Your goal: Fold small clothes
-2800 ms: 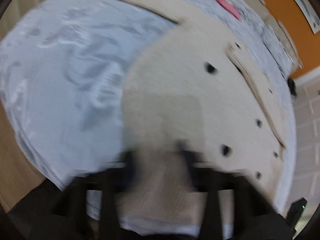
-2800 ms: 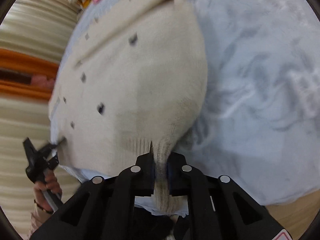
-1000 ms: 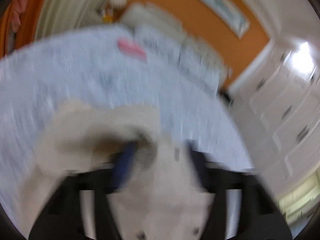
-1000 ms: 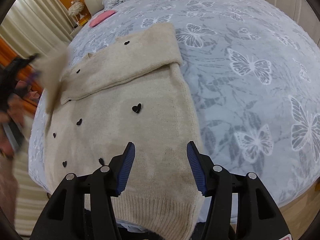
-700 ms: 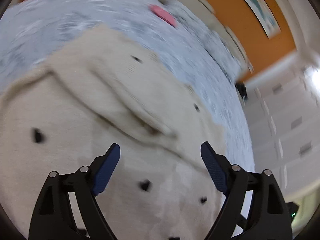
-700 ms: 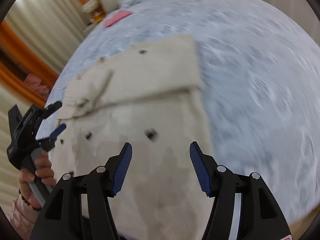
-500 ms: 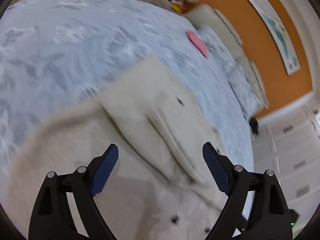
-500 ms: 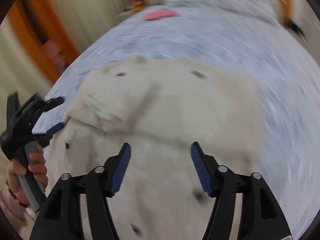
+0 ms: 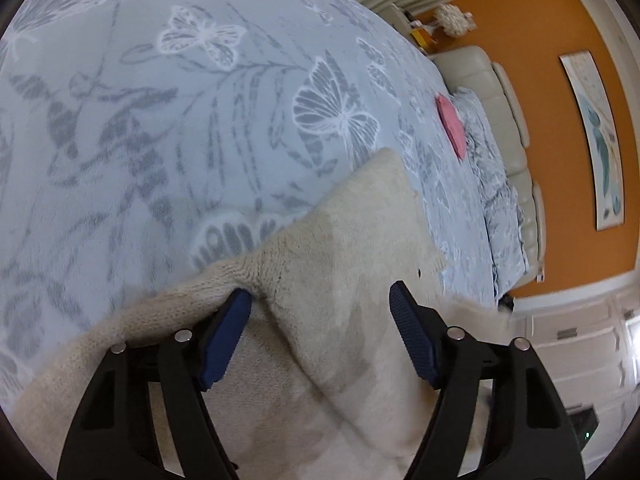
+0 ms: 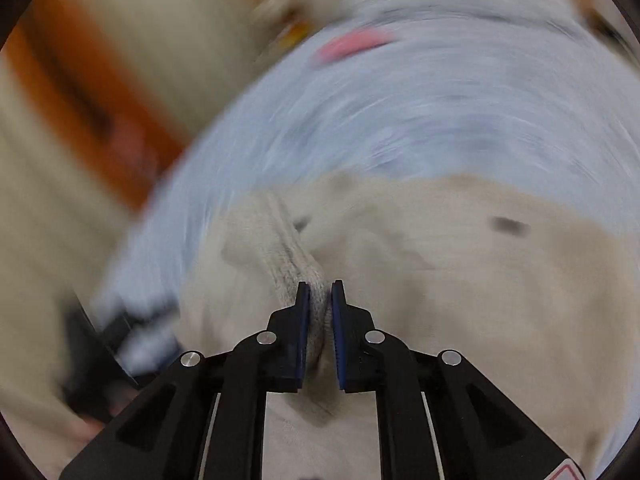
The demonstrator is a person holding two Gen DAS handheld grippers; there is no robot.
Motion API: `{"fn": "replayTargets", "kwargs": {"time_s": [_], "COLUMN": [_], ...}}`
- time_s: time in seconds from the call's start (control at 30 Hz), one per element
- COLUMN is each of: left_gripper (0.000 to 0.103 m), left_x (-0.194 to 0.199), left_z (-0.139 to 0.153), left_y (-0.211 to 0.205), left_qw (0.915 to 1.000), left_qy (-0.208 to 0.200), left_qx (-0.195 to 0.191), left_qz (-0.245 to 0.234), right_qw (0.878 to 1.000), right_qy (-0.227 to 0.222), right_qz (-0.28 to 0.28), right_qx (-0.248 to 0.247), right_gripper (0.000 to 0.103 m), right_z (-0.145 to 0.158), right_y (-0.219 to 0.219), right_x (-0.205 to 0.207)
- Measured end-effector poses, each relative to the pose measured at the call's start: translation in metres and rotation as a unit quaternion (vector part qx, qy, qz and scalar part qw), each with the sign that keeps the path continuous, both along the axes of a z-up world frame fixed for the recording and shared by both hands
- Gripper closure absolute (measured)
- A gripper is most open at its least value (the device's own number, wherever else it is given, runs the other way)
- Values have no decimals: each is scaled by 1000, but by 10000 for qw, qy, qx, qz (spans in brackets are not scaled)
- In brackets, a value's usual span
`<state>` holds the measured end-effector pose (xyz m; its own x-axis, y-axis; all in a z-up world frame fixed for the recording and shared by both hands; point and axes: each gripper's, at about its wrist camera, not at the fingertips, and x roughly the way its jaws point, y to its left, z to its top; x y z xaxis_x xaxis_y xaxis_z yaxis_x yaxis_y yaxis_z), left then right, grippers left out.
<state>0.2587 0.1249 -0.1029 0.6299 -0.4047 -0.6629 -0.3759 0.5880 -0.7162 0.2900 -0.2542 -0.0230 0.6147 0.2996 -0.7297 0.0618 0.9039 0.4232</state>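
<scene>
On the butterfly-print bed (image 9: 168, 128), the left tongs (image 9: 320, 300) stand wide, just narrowing, a folded flap of the cream knit cardigan (image 9: 348, 248) between the pads. The right tongs (image 10: 319, 292) have just closed, pinching the cardigan's ribbed edge (image 10: 292, 248).

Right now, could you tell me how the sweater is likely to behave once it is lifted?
The sweater will probably flop: its knit already bunches between the right gripper's shut pads. It looks thick and fuzzy, so slipping seems unlikely. The folded flap may fall open.
</scene>
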Motion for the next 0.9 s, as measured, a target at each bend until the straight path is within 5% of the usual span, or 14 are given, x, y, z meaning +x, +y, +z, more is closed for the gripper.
{"fn": "replayTargets", "kwargs": {"time_s": [0.07,0.13,0.2,0.3,0.37,0.43,0.5,0.53,0.63,0.67,0.83,0.87,0.9], "left_gripper": [34,33,30,28,25,25,39,44,86,97,97,97,96], "left_x": [-2,-5,-6,-8,-9,-5,-2,-1,8,11,4,4,8], "left_z": [0,1,4,7,6,0,-2,-1,6,11,56,54,45], "left_y": [-4,-7,-12,-10,-5,-3,-3,-4,-10,-12,-8,-7,-9], "left_qw": [9995,9985,9981,9999,9997,9987,9979,9978,9993,9998,9941,9938,9951], "left_qy": [-89,-124,-113,-82,-46,77,155,158,38,-13,-1056,-1075,-916], "left_qx": [237,460,542,120,-201,-426,-474,-477,-297,-129,240,291,365], "left_qz": [-169,-259,-278,-83,108,276,407,428,222,128,18,22,-51], "right_qw": [9950,9848,9768,9731,9744,9755,9736,9728,9791,9812,9823,9841,9907], "right_qy": [17,522,1068,789,604,618,804,809,730,636,-1119,-1177,-748], "right_qz": [-928,-1644,-1766,-1792,-1768,-1667,-1650,-1640,-1361,-1342,-921,-874,-900], "right_qx": [366,210,568,1213,1247,1293,1359,1420,1324,1235,1190,1000,694], "right_gripper": [92,84,84,75,37,36,36,36,95,95,96,96,96], "right_z": [-8,-37,-63,-64,-60,-62,-69,-70,-62,-56,32,33,12], "right_y": [-65,-120,-148,-159,-153,-147,-139,-138,-131,-131,-140,-144,-151], "right_x": [-29,-56,-73,-91,-90,-75,-56,-48,-37,-36,-59,-61,-54]}}
